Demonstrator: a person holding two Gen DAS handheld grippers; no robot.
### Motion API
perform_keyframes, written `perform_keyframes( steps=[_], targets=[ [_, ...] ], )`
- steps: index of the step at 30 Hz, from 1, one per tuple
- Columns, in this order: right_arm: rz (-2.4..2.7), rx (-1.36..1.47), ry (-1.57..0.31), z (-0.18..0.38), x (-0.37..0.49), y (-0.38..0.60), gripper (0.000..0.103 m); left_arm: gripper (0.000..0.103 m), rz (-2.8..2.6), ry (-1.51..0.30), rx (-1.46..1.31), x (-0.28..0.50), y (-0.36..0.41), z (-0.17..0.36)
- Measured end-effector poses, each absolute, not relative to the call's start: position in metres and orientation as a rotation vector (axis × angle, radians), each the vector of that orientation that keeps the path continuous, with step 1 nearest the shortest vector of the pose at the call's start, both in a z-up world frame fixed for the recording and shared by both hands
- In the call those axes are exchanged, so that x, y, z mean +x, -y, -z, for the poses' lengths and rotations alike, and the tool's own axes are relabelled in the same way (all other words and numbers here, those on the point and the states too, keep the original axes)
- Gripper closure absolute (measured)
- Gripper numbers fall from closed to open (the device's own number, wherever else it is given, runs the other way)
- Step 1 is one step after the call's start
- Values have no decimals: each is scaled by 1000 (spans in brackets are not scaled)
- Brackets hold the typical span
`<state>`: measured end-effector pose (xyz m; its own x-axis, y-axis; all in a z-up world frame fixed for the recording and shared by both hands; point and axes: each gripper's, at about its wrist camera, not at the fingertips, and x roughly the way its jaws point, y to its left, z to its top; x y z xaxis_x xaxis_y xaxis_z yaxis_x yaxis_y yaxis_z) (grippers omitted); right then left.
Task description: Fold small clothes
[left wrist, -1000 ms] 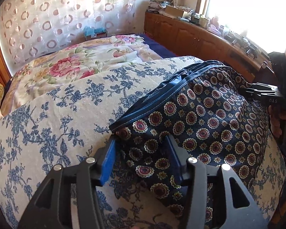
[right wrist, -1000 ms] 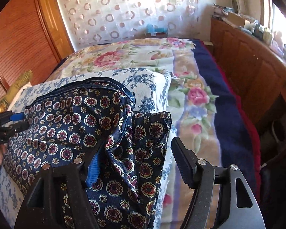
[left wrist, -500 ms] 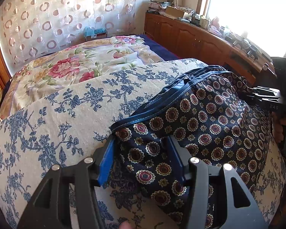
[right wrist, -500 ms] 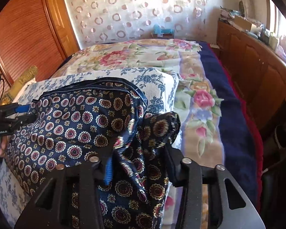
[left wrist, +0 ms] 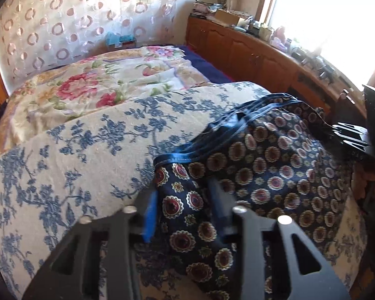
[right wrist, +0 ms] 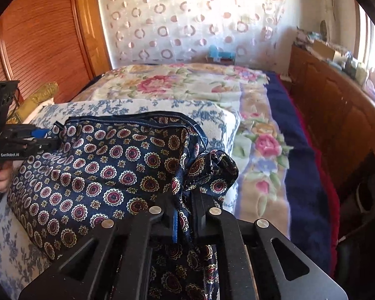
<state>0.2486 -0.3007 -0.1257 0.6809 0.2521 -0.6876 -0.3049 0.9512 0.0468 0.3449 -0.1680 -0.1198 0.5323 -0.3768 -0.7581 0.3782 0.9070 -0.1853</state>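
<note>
Sunlit bedroom: a bed (right wrist: 257,130) under a flowered quilt, with a blue-sprigged cushion (left wrist: 87,150) across its near end. On the cushion lie navy shorts (right wrist: 107,165) with medallion print, waistband away from both cameras. The left gripper (left wrist: 185,200) straddles the shorts' near left corner; its jaws have just been closing and cloth fills the gap between them. The right gripper (right wrist: 183,203) has just closed, clamped on a bunched fold at the shorts' right edge.
</note>
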Motion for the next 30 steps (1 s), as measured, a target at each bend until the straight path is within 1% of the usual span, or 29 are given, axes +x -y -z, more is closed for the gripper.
perform_keyframes(
  steps=[1,4,15,24,30],
  targets=[
    [-309,-81,-748,124,247,300,99,92,479,-907,-30,344,167,120],
    [-299,-88,-701,115,241,299,99,97,503,-867,-36,334,169,114],
    [-301,-170,-526,70,214,272,100,99,513,-688,-38,288,159,57],
    [-329,-198,-468,47,200,245,100,99,473,-587,-46,247,124,15],
    [-372,-204,-435,33,195,219,100,99,416,-556,-42,222,96,0]
  ],
)
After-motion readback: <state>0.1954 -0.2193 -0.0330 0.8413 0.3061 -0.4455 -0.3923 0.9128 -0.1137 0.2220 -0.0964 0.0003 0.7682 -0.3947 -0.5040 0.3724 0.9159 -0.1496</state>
